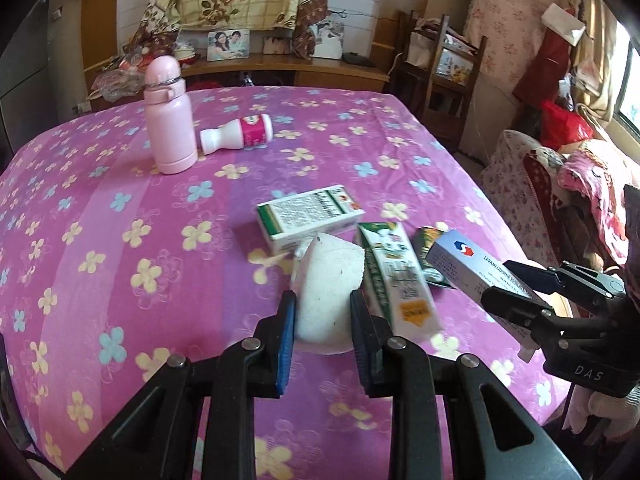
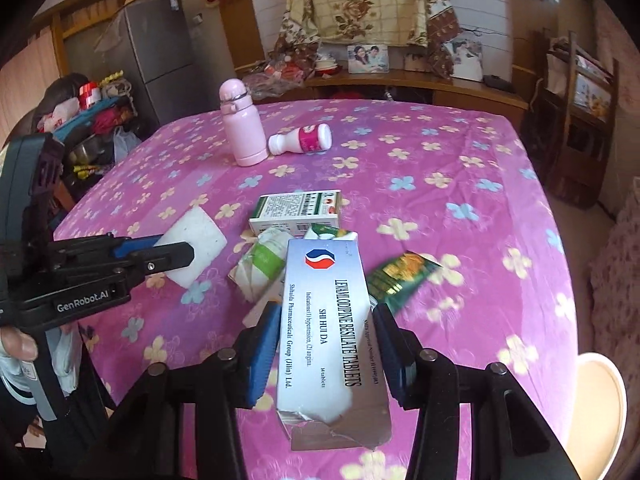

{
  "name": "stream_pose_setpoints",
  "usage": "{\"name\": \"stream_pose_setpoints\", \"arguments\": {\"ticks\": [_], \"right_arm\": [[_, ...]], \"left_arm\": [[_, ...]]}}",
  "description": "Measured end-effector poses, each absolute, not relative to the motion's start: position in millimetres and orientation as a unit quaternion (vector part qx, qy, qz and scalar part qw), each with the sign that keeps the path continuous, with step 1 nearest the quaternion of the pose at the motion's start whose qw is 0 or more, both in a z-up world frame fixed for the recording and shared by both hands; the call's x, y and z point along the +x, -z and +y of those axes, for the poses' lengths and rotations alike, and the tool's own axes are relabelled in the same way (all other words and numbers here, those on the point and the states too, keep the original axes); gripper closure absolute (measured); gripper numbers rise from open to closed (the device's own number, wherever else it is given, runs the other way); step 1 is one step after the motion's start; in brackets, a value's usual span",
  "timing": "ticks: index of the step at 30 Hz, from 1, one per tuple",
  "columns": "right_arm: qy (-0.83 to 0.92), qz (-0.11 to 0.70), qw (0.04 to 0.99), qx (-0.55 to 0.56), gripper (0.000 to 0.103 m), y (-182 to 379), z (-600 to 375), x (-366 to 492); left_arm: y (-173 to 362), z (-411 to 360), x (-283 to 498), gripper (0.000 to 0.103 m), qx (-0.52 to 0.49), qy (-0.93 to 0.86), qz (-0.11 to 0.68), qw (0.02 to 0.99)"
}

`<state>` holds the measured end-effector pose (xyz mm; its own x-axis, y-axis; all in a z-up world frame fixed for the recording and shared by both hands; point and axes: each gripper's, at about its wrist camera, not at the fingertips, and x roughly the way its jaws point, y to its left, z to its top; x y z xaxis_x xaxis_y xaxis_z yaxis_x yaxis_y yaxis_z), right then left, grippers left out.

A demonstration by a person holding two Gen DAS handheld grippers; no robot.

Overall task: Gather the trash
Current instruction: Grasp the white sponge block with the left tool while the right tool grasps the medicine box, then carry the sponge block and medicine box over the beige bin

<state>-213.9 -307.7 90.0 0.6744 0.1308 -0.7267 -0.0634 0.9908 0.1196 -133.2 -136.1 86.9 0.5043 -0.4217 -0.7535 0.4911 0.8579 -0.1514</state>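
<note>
My left gripper (image 1: pixel 323 300) is shut on a white foam piece (image 1: pixel 330 280), held just above the pink flowered tablecloth (image 1: pixel 120 240); it also shows in the right wrist view (image 2: pixel 196 246). My right gripper (image 2: pixel 326 312) is shut on a grey-blue tablet box (image 2: pixel 326 320) with a torn end, also seen in the left wrist view (image 1: pixel 472 268). On the cloth lie a green-and-white medicine box (image 1: pixel 308 218), a crumpled green-white carton (image 1: pixel 396 276), a dark green sachet (image 2: pixel 400 276) and a small white bottle with a pink label (image 1: pixel 238 134) on its side.
A pink flask (image 1: pixel 168 120) stands upright at the far left of the table. A wooden sideboard with photo frames (image 1: pixel 228 44) is behind. A fridge (image 2: pixel 160 56) stands far left, a chair (image 1: pixel 444 80) and a draped sofa (image 1: pixel 560 184) to the right.
</note>
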Motion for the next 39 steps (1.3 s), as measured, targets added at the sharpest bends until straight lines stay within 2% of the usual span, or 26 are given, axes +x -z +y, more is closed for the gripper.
{"name": "stream_pose_setpoints", "arguments": {"ticks": [20, 39], "right_arm": [[0.019, 0.362, 0.929, 0.080, 0.053, -112.4, -370.6, -279.4], [0.125, 0.346, 0.922, 0.122, 0.053, -111.6, -469.4, -349.1]], "left_arm": [[-100.0, -217.1, -181.8, 0.075, 0.085, 0.321, 0.406, 0.851], [-94.7, -336.0, -230.3, 0.075, 0.131, 0.398, 0.402, 0.814]]}}
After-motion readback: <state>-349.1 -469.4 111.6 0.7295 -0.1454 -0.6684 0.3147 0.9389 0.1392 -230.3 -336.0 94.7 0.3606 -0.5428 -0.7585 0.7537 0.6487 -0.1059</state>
